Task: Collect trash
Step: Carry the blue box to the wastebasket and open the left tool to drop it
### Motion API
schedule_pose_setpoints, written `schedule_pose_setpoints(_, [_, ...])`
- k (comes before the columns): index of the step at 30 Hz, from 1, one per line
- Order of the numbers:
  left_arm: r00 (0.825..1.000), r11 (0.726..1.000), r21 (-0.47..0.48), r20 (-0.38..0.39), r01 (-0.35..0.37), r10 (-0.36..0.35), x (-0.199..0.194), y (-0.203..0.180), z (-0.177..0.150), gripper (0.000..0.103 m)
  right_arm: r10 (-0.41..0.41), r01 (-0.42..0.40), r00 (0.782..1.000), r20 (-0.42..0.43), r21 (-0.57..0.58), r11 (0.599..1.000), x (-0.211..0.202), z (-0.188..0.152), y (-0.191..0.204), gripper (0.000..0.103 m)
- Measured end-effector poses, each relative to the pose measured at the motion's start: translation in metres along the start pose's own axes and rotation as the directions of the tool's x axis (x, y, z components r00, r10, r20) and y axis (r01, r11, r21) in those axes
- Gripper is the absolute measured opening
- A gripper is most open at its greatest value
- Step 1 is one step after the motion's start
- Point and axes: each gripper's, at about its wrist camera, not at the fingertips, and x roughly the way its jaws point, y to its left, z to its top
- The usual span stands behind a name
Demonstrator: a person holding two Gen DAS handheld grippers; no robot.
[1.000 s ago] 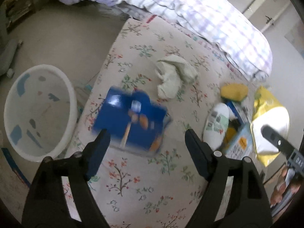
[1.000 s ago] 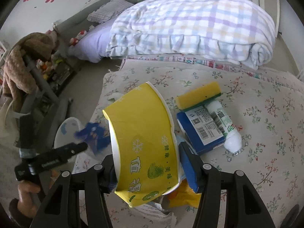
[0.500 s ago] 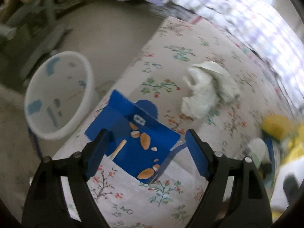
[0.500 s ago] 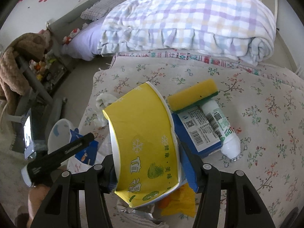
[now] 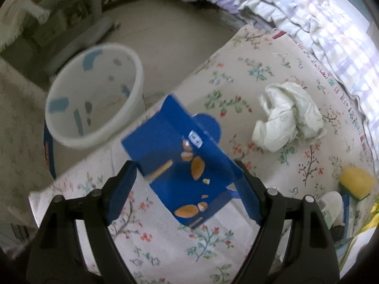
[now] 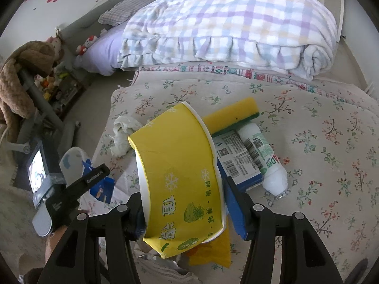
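My left gripper [image 5: 187,189] is shut on a blue almond box [image 5: 182,163] and holds it tilted above the floral bed cover, near the bed's edge. A white bin [image 5: 94,94] stands on the floor to the left of it. My right gripper [image 6: 182,203] is shut on a squashed yellow paper cup [image 6: 180,170] above the bed. The blue box also shows small at the left of the right wrist view [image 6: 101,187]. A crumpled white tissue [image 5: 286,118] lies on the cover to the right of the box.
On the cover lie a yellow sponge [image 6: 232,113], a white tube [image 6: 265,156] and a blue labelled box [image 6: 239,158]. A rolled plaid blanket [image 6: 236,23] lies at the back. Grey furniture legs [image 5: 78,30] stand beyond the bin.
My left gripper has closed in on the blue box and lifted it, and has turned left, so the bin now sits nearer the middle. My right gripper still holds the cup, barely moved.
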Motion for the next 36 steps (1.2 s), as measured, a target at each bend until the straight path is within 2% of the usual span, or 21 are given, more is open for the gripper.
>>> schedule_pose_setpoints(2, [0.998,1.0,-0.024,-0.055,0.01,-0.011,0.006,0.004,-0.003,0.082,0.002,-0.002,1.0,-0.001,-0.001,1.0,0.0,0.0,0.0,0.058])
schedule_pose_setpoints(3, [0.999,1.0,-0.013,-0.031,0.011,-0.011,0.004,0.004,-0.004,0.082,0.002,-0.002,1.0,-0.003,-0.003,1.0,0.001,0.0,0.001,0.058])
schedule_pose_setpoints(8, [0.999,0.999,0.012,-0.015,0.047,-0.047,0.005,0.006,0.0,0.073,0.002,-0.002,1.0,-0.008,-0.011,1.0,0.004,-0.001,0.008,0.058])
schedule_pose_setpoints(11, [0.997,0.995,0.055,-0.015,0.079,-0.078,0.004,0.005,0.003,0.065,-0.001,0.001,1.0,-0.008,-0.023,1.0,0.004,-0.002,0.013,0.058])
schedule_pose_setpoints(12, [0.995,0.992,0.069,-0.02,0.102,-0.101,0.004,0.007,0.005,0.06,-0.002,0.002,1.0,-0.006,-0.026,1.0,0.003,-0.002,0.015,0.058])
schedule_pose_setpoints(16, [0.983,0.979,0.094,-0.051,0.183,-0.179,0.003,0.011,0.01,0.059,-0.011,0.011,1.0,0.002,-0.034,0.999,0.001,-0.001,0.02,0.058])
schedule_pose_setpoints(22, [0.952,0.948,0.108,-0.101,0.298,-0.288,0.001,0.03,0.017,0.059,-0.004,0.005,1.0,0.01,-0.047,0.999,0.0,-0.002,0.035,0.058])
schedule_pose_setpoints(28, [0.944,0.937,0.118,-0.083,0.327,-0.319,-0.011,0.06,0.03,0.059,0.012,-0.011,1.0,0.014,-0.064,0.998,0.003,-0.004,0.059,0.058])
schedule_pose_setpoints(36, [0.951,0.944,0.11,-0.021,0.31,-0.309,-0.022,0.117,0.055,0.059,0.039,-0.039,0.999,-0.001,-0.124,0.992,0.018,-0.009,0.108,0.058])
